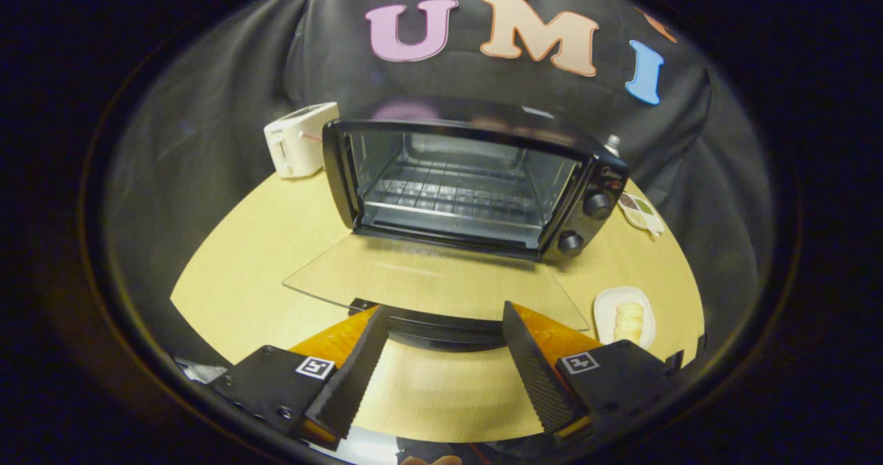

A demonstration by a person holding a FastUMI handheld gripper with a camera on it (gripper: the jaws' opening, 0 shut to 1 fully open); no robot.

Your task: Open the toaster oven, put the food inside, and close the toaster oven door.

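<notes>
A black toaster oven stands on the round wooden table, its cavity and wire rack exposed. Its glass door lies folded down flat toward me, and the door's dark handle sits just ahead of my fingers, between their tips. My gripper is open, its fingers spread wide to either side of the handle and not pressing on it. A pale piece of food rests on a small white plate to the right of the door, beside my right finger.
A white toaster stands behind the oven's left corner. A small dish with mixed items lies to the right of the oven near the table's edge. Black cloth hangs behind the table.
</notes>
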